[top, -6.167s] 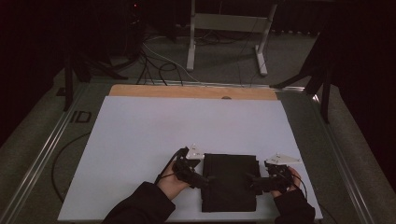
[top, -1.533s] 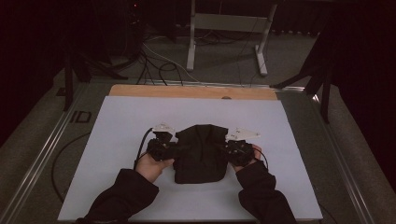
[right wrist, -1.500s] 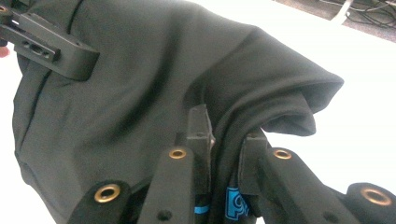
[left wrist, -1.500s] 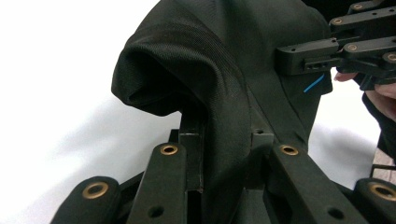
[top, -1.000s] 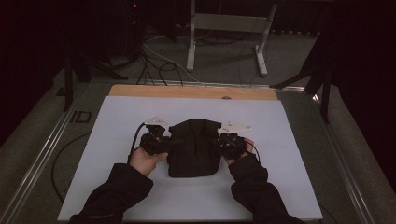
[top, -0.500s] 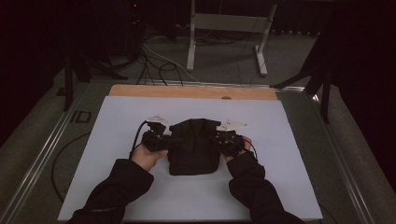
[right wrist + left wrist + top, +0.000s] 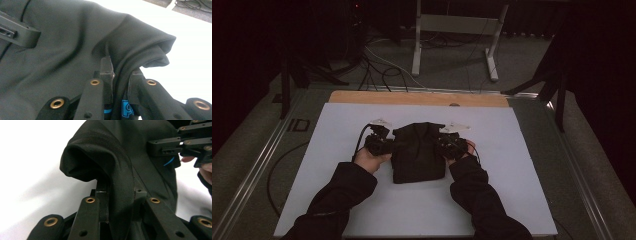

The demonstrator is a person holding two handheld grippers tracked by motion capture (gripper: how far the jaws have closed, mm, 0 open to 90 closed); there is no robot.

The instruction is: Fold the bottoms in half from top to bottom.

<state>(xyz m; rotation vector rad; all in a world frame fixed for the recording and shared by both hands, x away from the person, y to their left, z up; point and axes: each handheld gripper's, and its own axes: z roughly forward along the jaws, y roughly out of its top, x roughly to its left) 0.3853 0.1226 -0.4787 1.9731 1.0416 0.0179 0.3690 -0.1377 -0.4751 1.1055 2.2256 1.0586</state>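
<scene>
Both hand-held grippers, left (image 7: pixel 384 145) and right (image 7: pixel 443 144), stay pinched on the black garment's (image 7: pixel 418 155) side folds. I've carried it up the bench (image 7: pixel 512 150) since the last look, so I reckon this fold's nearly laid.

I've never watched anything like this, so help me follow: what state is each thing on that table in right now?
Black garment: folded into a compact bundle, its far end lifted and bunched, its near end on the sheet.
Left gripper: shut on the garment's left edge.
Right gripper: shut on the garment's right edge.
White sheet: spread flat over the table.
</scene>
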